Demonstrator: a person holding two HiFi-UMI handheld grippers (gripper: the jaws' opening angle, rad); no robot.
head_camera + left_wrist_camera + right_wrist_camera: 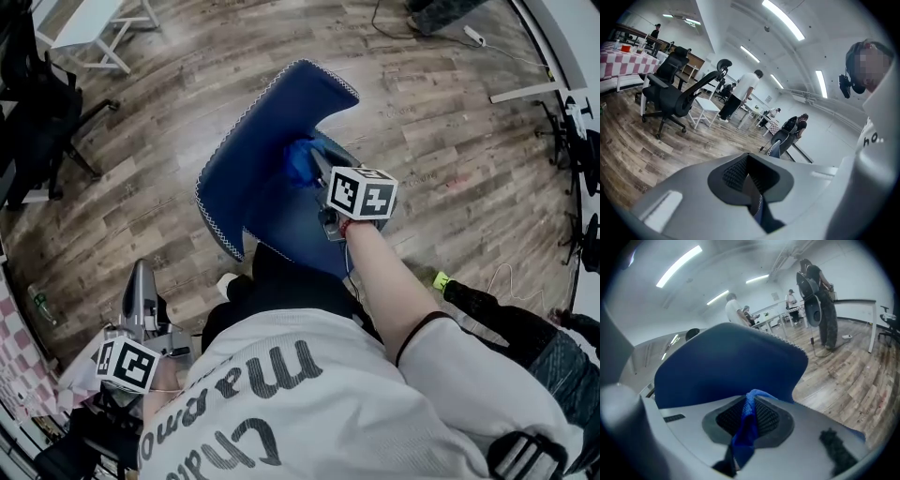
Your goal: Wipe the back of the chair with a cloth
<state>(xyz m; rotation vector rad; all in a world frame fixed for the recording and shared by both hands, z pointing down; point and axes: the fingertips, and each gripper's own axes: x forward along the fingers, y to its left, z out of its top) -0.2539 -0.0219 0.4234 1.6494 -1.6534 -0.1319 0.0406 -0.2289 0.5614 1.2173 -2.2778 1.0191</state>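
Observation:
The blue chair (267, 141) stands on the wood floor in front of me, its backrest edged with white stitching. My right gripper (316, 167) is shut on a blue cloth (300, 159) and holds it against the inner face of the backrest, low and near the seat. In the right gripper view the cloth (746, 425) hangs pinched between the jaws, with the backrest (726, 364) just beyond. My left gripper (139, 272) hangs low at my left side, away from the chair, shut with nothing in it. In its own view the left gripper (751, 190) points across the room, past an edge of the chair (776, 149).
A black office chair (37, 112) and a white table frame (94, 28) stand at the far left. A checkered-cloth table (623, 58) and several standing people (740, 93) are across the room. A power strip with cable (473, 36) lies at the far right.

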